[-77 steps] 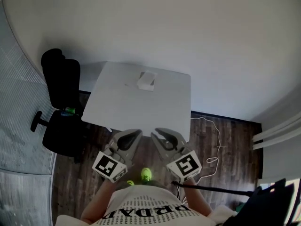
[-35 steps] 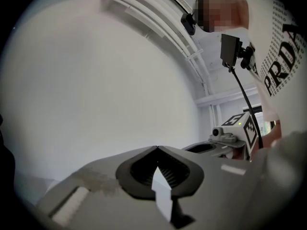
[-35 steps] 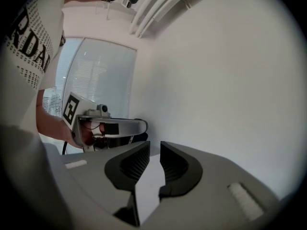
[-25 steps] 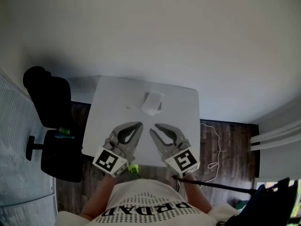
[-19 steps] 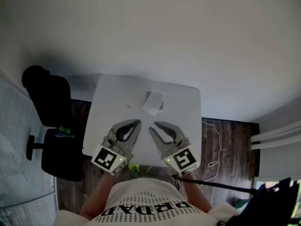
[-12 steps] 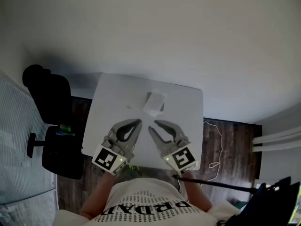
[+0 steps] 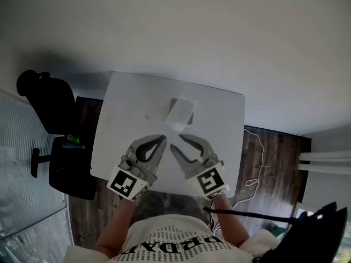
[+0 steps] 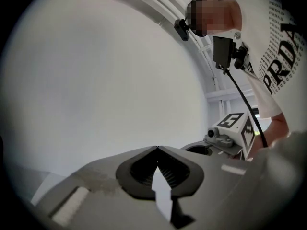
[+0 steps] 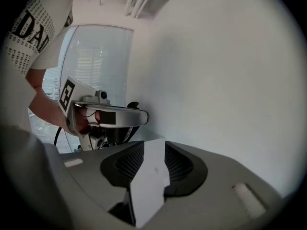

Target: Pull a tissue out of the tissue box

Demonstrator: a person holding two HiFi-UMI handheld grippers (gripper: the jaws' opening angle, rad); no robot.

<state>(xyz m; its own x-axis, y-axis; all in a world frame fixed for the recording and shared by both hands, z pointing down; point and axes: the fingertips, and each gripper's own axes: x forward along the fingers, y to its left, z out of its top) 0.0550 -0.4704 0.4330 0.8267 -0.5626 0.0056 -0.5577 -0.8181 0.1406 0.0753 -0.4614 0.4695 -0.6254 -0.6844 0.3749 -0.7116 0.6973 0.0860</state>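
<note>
Though just now opening wider with nothing between them, jaws of grey plastic right gripper [image 7: 176, 142] spread, released; grey plastic left gripper [image 7: 160, 139] clenched tip to tip, empty. Beyond both, well apart: pale rectangular tissue box [image 7: 181, 113], lying mid-way on flat white table [image 7: 120, 125], tissue too small to make out. Approach step, probably; next calls for carrying open right jaws forward over box top, closing on tissue.

It looks like a plain office. A black swivel chair [image 7: 50, 106] stands at 9 o'clock beside a white tabletop [image 7: 219, 119] on dark wood flooring [image 7: 271, 158]. A bare white wall [image 7: 192, 32] is at 12 o'clock and a ribbed glass partition [image 7: 22, 212] at 8 o'clock.
</note>
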